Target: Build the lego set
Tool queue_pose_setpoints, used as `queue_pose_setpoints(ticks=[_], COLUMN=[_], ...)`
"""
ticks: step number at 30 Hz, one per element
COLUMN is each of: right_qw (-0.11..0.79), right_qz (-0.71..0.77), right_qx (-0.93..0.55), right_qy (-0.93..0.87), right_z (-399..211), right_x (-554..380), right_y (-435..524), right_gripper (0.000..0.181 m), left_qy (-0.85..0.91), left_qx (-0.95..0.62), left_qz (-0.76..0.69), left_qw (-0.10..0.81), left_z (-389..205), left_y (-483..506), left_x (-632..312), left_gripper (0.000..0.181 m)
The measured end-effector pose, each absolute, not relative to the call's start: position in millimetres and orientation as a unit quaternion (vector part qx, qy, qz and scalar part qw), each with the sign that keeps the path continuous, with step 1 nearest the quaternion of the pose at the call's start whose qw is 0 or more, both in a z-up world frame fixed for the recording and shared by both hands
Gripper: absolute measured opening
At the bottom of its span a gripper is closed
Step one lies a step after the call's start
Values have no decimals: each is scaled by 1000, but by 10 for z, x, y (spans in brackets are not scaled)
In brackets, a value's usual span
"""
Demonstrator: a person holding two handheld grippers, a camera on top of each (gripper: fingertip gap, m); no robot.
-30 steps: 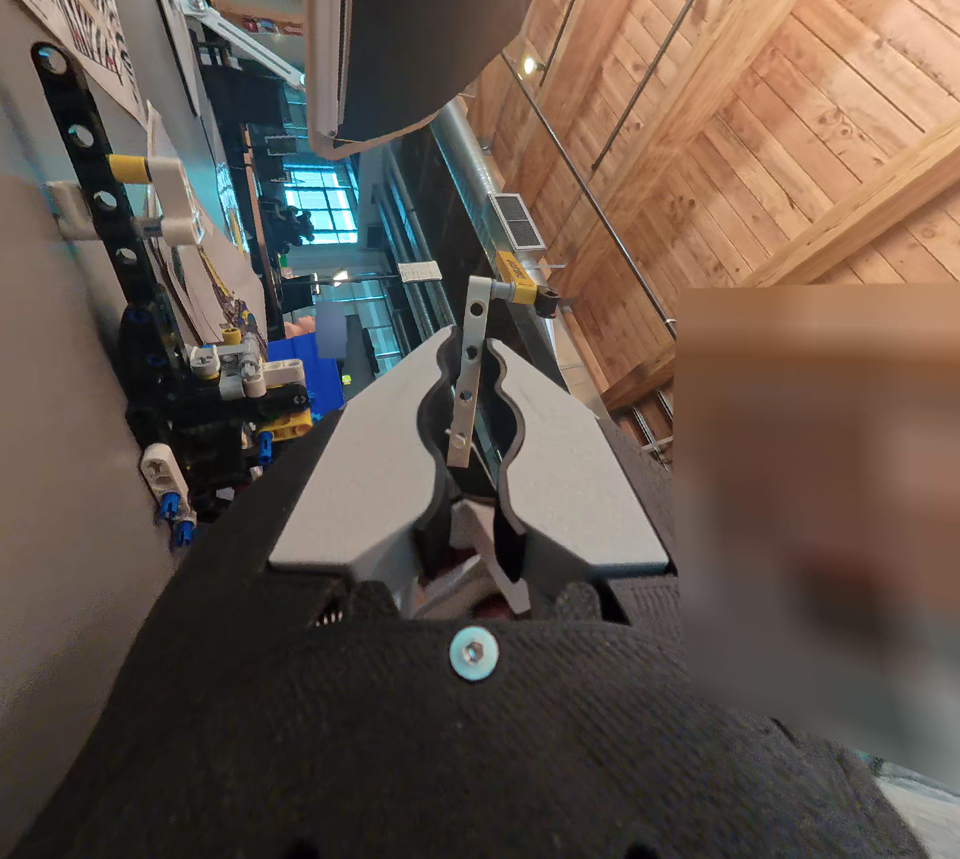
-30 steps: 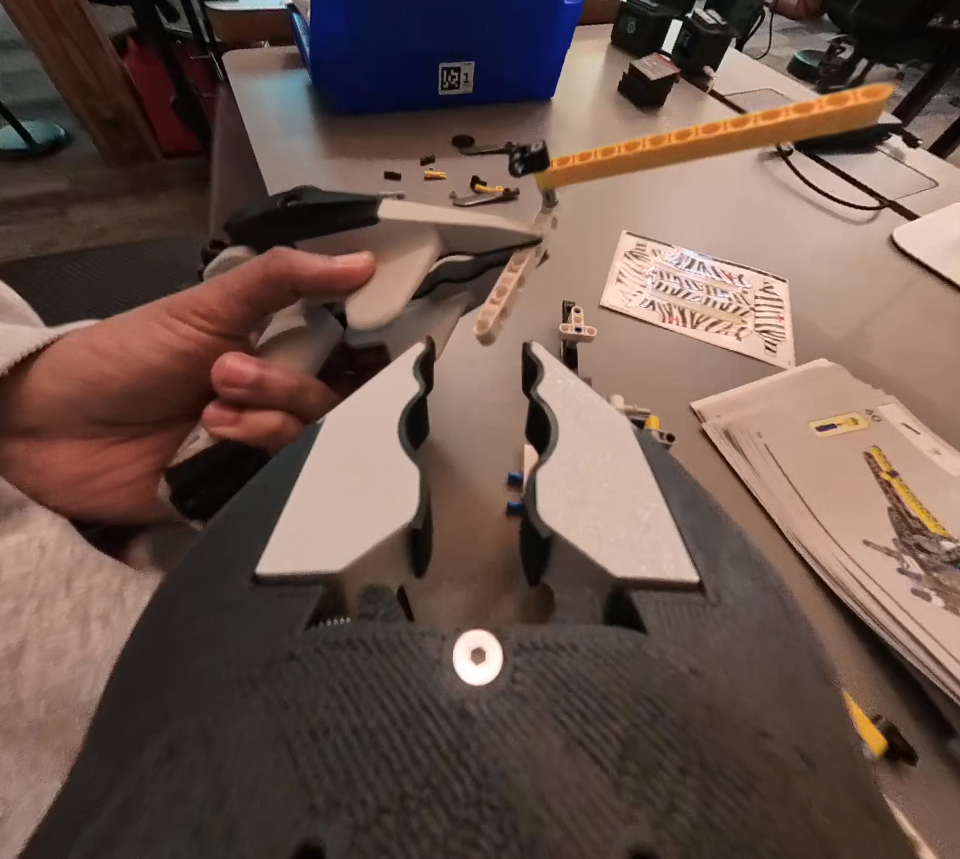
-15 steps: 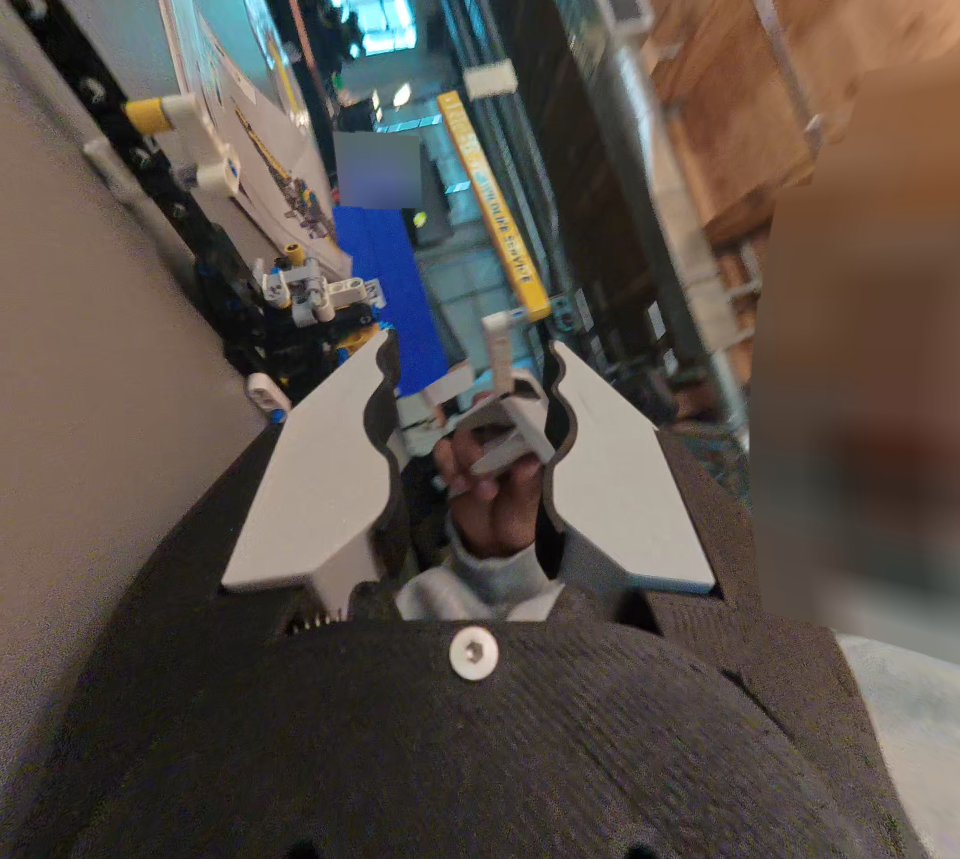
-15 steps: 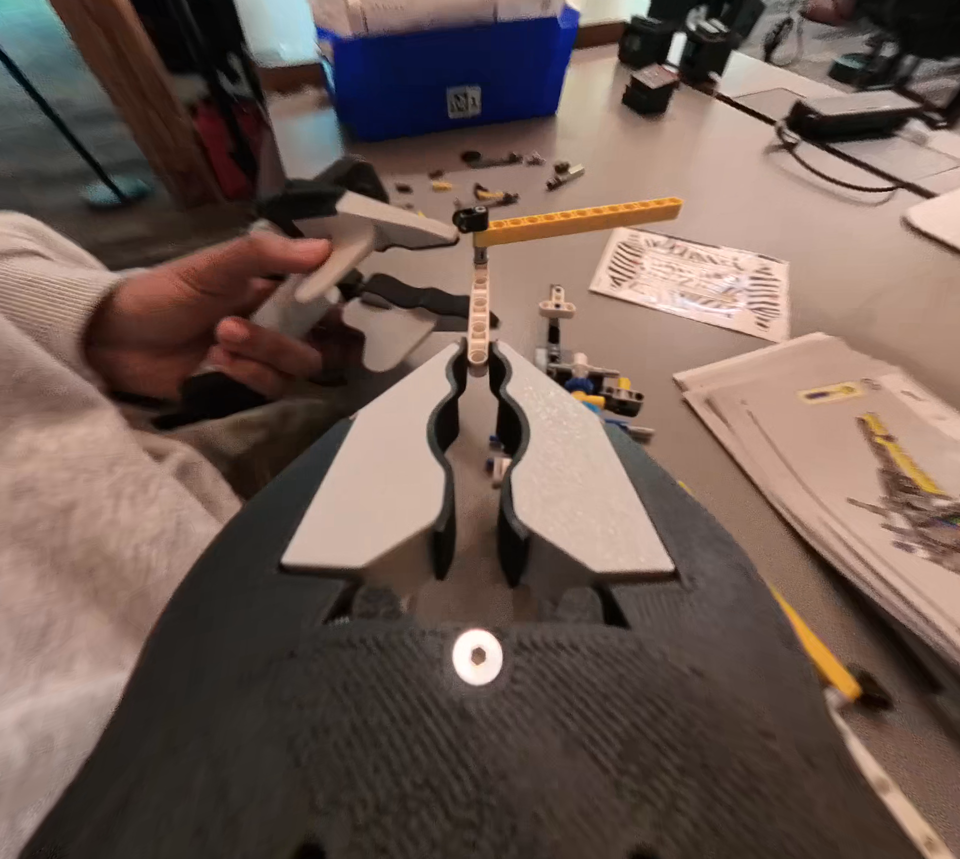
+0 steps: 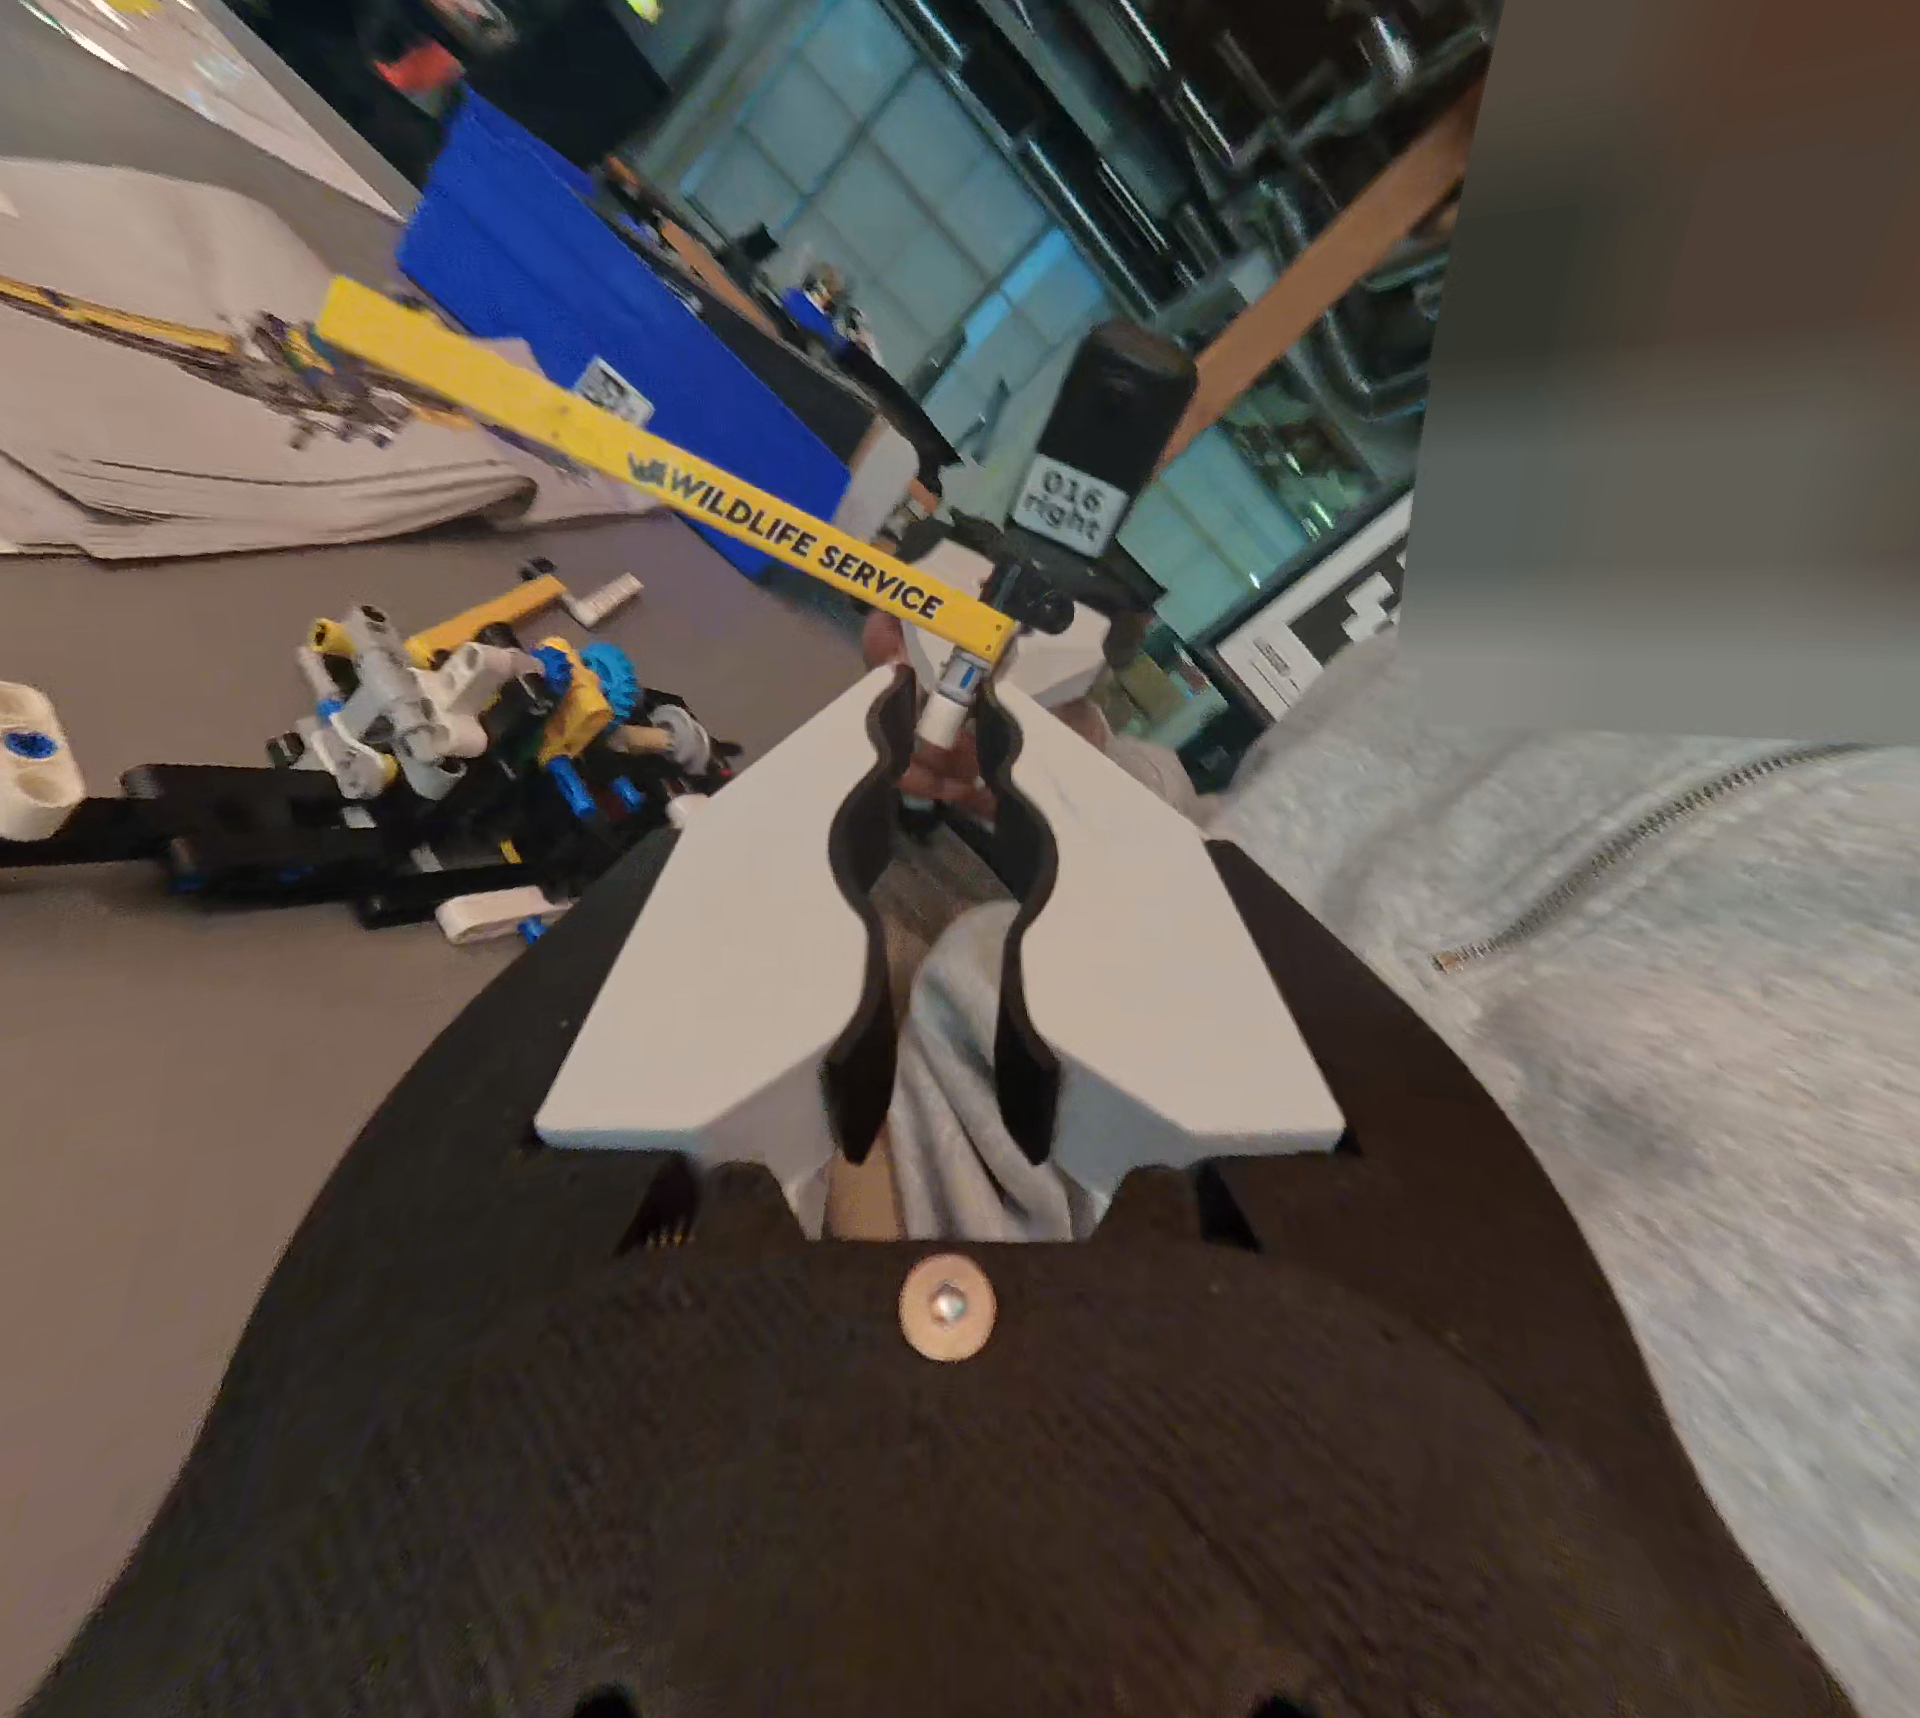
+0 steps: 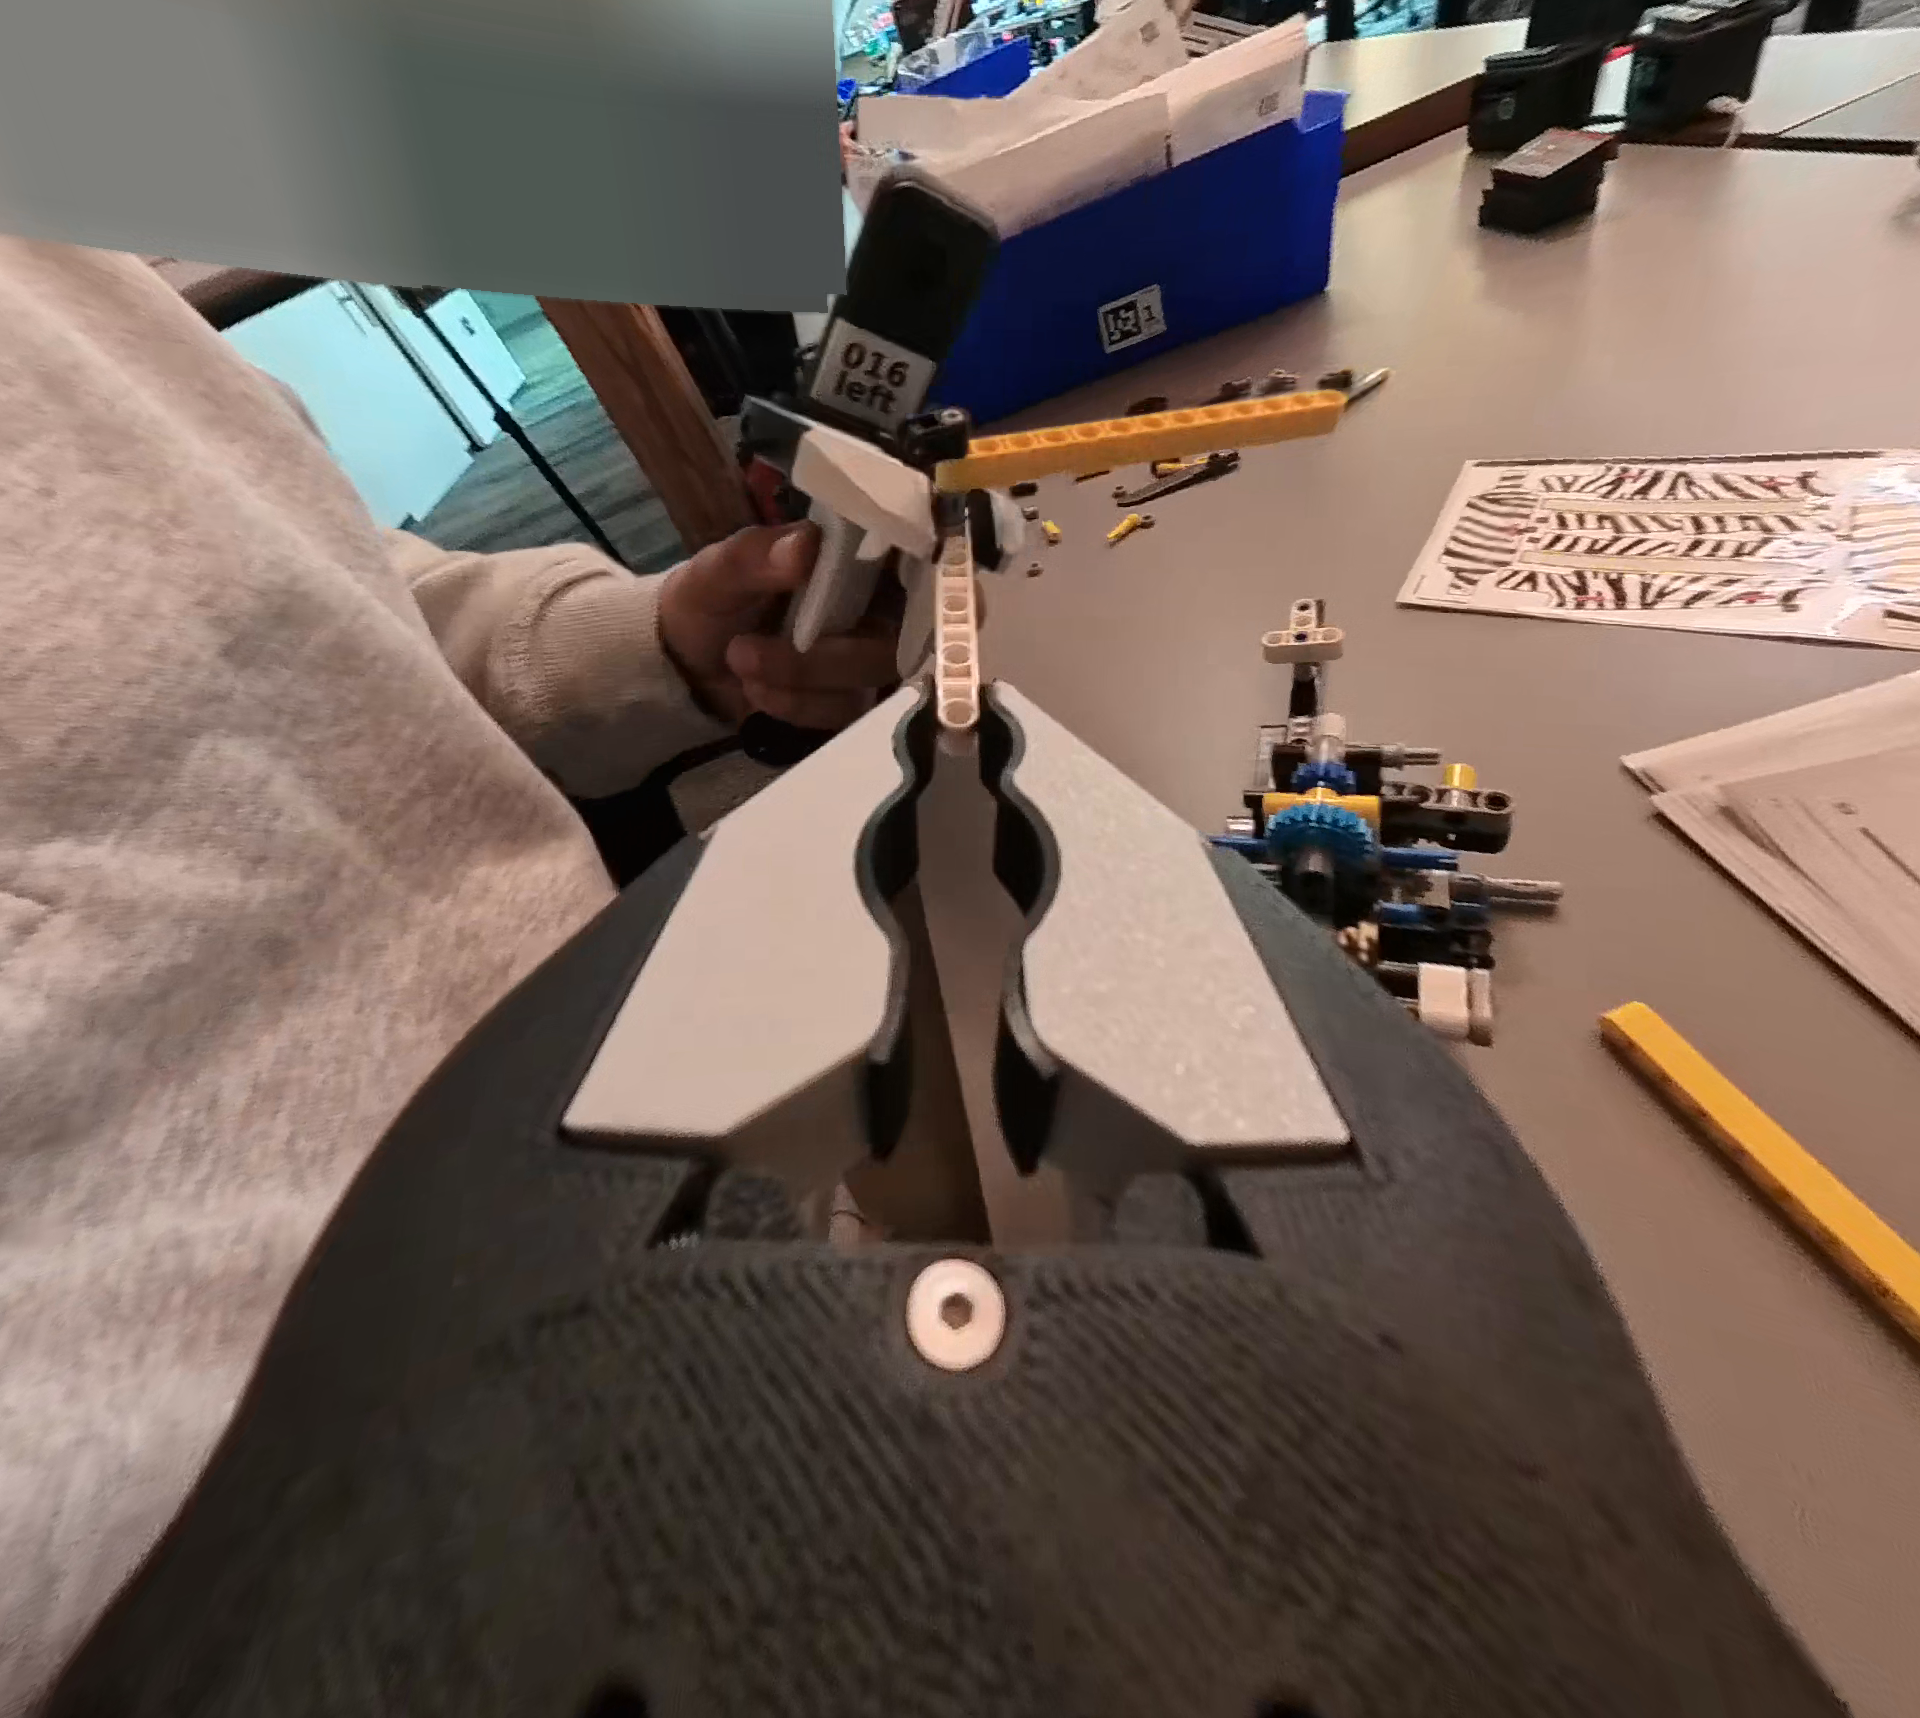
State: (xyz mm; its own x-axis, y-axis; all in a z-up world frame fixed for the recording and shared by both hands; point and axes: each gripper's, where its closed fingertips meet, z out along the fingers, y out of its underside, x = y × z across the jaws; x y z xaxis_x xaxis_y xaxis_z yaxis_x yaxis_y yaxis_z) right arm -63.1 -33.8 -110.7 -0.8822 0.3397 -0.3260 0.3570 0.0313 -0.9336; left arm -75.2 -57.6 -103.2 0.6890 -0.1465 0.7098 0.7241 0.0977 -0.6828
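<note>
A white beam [image 6: 957,629] is pinned at its upper end to a long yellow beam [image 6: 1143,437] with a black connector [image 6: 940,432], and the pair is held in the air above the table. My right gripper [image 6: 956,700] is shut on the white beam's lower end. My left gripper [image 5: 943,694] faces the right one and is shut on the white beam [image 5: 943,718] just under the yellow beam [image 5: 665,473]. The left gripper also shows in the right wrist view [image 6: 935,515], and the right gripper shows in the left wrist view [image 5: 1049,650]. The half-built model [image 6: 1351,847] lies on the grey table [image 6: 1558,318].
A second yellow beam [image 6: 1766,1169] lies at the near right. A zebra-striped sticker sheet [image 6: 1662,546], instruction booklets [image 6: 1818,827], a blue bin of paper bags [image 6: 1143,245], small loose parts [image 6: 1164,473] and black boxes [image 6: 1538,182] are on the table. A grey-sleeved person sits close on the left. Left and right tips are no more than a few centimetres apart.
My right gripper closed on the white beam's lower end. My left gripper let go, swung round to face the right one, and closed on the beam again.
</note>
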Motion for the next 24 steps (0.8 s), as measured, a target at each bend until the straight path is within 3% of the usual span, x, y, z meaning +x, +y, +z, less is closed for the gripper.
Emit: queue_pose_setpoints(ticks=[6,9,14,19,24], right_qw=[60,34,-119,-180,-136], right_qz=[-644,-638,-518,-357,-342], right_qx=[209,217,285,301,286], right_qy=[734,738,798,866,885], right_z=[-1106,-1090,-1370,-1876,-2063], right_x=[-543,-634,-984,-1059,-1080], right_y=[-324,-293,-53,31,-94], right_gripper=[5,9,56,65,68], left_qy=[-140,-117,-106,-62,-24], left_qx=[-683,-694,-708,-753,-766], left_qz=[-279,-253,-204,-188,-201], left_qw=[660,663,668,627,610], left_z=[-1094,-1091,-1167,-1397,-1486], left_y=[-595,-606,-686,-655,-627], left_x=[-586,-657,-907,-945,-922], left_gripper=[6,6,6,6,6])
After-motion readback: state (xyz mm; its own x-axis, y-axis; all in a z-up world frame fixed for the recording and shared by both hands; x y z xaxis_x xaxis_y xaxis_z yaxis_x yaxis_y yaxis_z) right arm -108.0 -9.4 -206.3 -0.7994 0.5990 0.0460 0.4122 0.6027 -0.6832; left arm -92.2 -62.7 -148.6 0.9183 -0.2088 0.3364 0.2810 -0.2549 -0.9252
